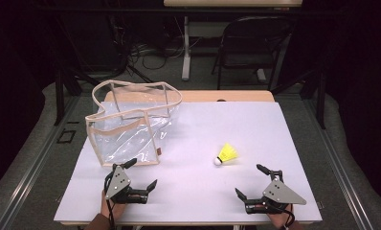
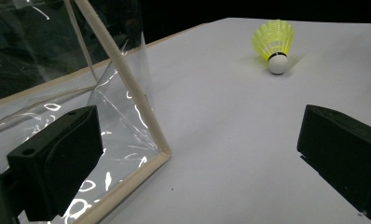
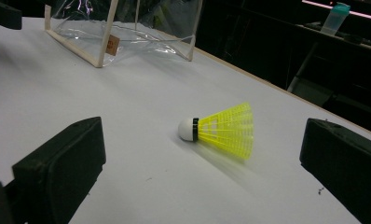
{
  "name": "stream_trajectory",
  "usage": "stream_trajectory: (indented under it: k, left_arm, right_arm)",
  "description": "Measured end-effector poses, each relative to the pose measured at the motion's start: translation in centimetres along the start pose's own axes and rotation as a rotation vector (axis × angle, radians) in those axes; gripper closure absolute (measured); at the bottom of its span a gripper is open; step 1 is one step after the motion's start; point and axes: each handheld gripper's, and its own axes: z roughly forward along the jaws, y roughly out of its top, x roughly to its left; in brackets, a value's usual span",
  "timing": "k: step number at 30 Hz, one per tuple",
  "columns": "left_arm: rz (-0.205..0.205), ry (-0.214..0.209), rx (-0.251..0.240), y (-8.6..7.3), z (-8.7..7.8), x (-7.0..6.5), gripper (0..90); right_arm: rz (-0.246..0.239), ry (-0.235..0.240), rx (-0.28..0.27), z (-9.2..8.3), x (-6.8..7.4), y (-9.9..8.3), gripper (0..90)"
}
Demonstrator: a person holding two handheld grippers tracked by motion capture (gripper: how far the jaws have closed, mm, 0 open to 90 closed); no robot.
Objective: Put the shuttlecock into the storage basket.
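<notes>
High view: both tongs, left (image 1: pixel 141 174) and right (image 1: pixel 248 181), released, near shuttlecock (image 1: pixel 226 154) and bag (image 1: pixel 131 122).

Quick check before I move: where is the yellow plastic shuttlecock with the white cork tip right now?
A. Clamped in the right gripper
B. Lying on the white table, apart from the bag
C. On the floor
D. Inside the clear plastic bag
B: the yellow plastic shuttlecock lies on its side on the white table, clear of the clear plastic bag, ahead of the open right gripper.
</notes>
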Motion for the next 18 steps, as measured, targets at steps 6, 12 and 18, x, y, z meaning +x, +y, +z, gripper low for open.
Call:
stream_trajectory:
  k: [6,12,18]
  left_arm:
    - [0.013,-0.037,0.013,0.5,1.3,-0.6,0.1]
    - [-0.003,-0.066,0.05,0.9,2.0,-0.9,0.1]
    - [-0.017,-0.078,0.068,1.3,2.6,-0.9,0.1]
  right_arm:
    - [0.002,0.0,0.004,0.0,0.0,0.0,0.0]
    - [-0.006,-0.004,0.011,-0.1,-0.1,-0.1,0.0]
    - [-0.002,0.001,0.013,-0.1,-0.1,-0.1,0.0]
